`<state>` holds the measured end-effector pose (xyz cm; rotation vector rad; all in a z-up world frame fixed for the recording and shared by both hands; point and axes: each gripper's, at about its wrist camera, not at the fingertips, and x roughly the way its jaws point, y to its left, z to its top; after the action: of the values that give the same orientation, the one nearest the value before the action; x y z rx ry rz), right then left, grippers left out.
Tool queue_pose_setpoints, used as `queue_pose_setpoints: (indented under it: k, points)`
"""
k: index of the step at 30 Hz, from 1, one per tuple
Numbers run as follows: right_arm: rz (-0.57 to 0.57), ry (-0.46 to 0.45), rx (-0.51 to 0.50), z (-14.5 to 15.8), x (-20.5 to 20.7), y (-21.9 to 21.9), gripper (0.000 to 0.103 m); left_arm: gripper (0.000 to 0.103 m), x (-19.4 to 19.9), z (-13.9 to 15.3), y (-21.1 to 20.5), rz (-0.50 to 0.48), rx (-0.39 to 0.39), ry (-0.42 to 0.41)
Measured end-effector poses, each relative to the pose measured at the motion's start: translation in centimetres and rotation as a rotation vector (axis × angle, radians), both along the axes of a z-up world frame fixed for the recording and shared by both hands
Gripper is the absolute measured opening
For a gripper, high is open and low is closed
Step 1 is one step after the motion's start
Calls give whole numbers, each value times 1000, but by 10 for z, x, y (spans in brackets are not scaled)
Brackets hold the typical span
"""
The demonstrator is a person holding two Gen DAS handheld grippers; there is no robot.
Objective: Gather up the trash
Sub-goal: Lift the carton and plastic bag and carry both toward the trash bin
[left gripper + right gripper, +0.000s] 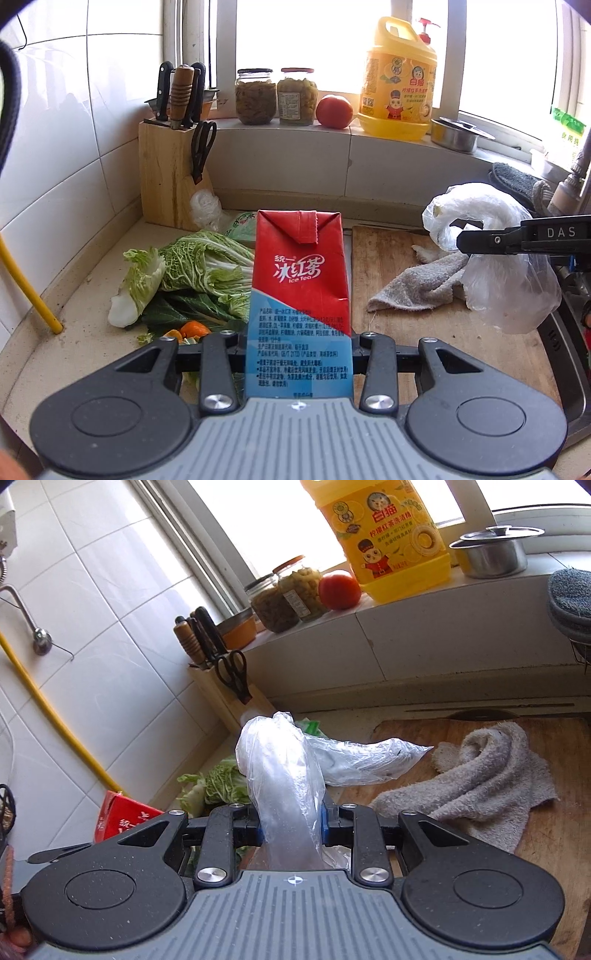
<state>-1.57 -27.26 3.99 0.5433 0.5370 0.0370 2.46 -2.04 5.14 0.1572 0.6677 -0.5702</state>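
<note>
A red and blue ice tea carton (301,280) stands upright between the jaws of my left gripper (298,347), which is shut on its lower half above the counter. The carton's red top (122,819) also shows at the lower left of the right wrist view. My right gripper (291,827) is shut on a crumpled clear plastic bag (284,775), which bulges up and trails to the right over the board. Seen from the left wrist, the right gripper (517,236) reaches in from the right edge with the bag (495,288) hanging from it.
Cabbage leaves (184,273) and orange peel (192,328) lie on the counter left of the carton. A grey towel (417,284) sits on the wooden cutting board (388,258). A knife block (166,173) stands in the corner. Jars, a tomato (334,110) and a yellow detergent bottle (399,81) line the sill.
</note>
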Motion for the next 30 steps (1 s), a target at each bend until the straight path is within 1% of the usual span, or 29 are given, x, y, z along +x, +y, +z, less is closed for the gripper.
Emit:
queue_pose_setpoints:
  k: [5,12,18,24,30]
  points:
    - [-1,1,-32,5,-6,8,32,35,-7,-2,13,-11,5,-1]
    - [7,11,-40,7,-11,35,32,35,-18,-4,49,33,6,3]
    - [62,27,-44,4,-7,71,32,35,-29,-5,84,102,2,-1]
    - [152,29,-58,4,1,114,32,35,-40,-4,119,174,-14,-5]
    - [236,26,-60,6,11,152,32,35,-50,-6,144,242,-14,-3]
